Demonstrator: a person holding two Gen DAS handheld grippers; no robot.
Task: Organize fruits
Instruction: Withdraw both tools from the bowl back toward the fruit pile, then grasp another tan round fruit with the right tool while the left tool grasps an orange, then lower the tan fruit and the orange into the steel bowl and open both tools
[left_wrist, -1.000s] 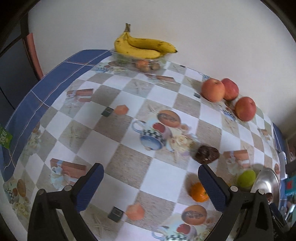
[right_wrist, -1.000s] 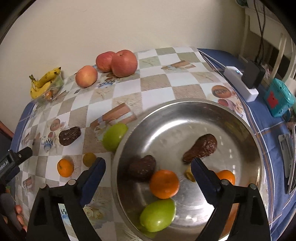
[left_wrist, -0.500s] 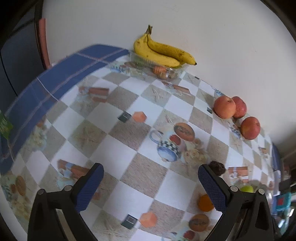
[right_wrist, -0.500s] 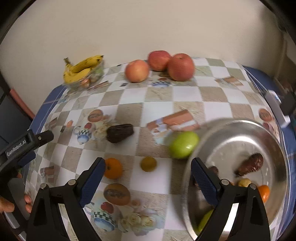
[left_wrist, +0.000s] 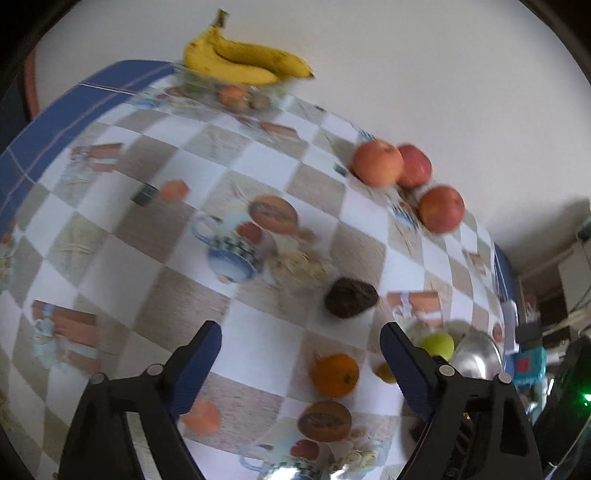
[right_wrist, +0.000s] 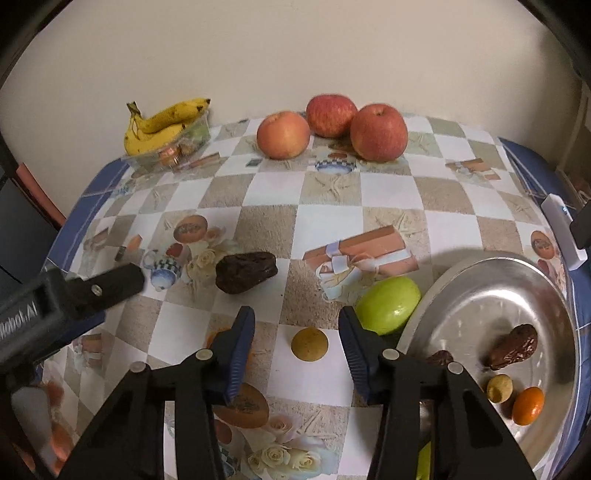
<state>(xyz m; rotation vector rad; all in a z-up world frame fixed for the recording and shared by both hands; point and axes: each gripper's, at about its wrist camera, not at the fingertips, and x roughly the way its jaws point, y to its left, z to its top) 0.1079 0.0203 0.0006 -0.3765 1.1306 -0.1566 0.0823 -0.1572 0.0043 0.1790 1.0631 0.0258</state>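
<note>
My right gripper (right_wrist: 297, 345) hangs over the checked tablecloth with its jaws closing. A small yellow-brown fruit (right_wrist: 309, 344) lies between them, untouched by the pads. A green fruit (right_wrist: 389, 304) rests beside the right finger, against the metal bowl (right_wrist: 480, 266). My left gripper (left_wrist: 301, 350) is also closing, and an orange (left_wrist: 335, 374) on the cloth sits between its fingers, nearer the right one, with the pads clear of it. A dark wrinkled fruit (left_wrist: 351, 297) (right_wrist: 245, 271) lies just beyond both grippers. The left gripper's (right_wrist: 92, 288) body shows at the left of the right wrist view.
Three apples (right_wrist: 378, 133) stand near the wall, and bananas (right_wrist: 166, 123) lie on a clear tub (right_wrist: 184, 146) at the back left. The bowl holds a dark fruit (right_wrist: 513, 347), a small yellow one (right_wrist: 498, 387) and an orange (right_wrist: 528, 404). A white power strip (right_wrist: 563, 229) lies at the right edge.
My right gripper swung left from over the bowl to the table and narrowed around the small yellow fruit. My left gripper's jaws narrowed and its view shifted until the orange lay between the fingers.
</note>
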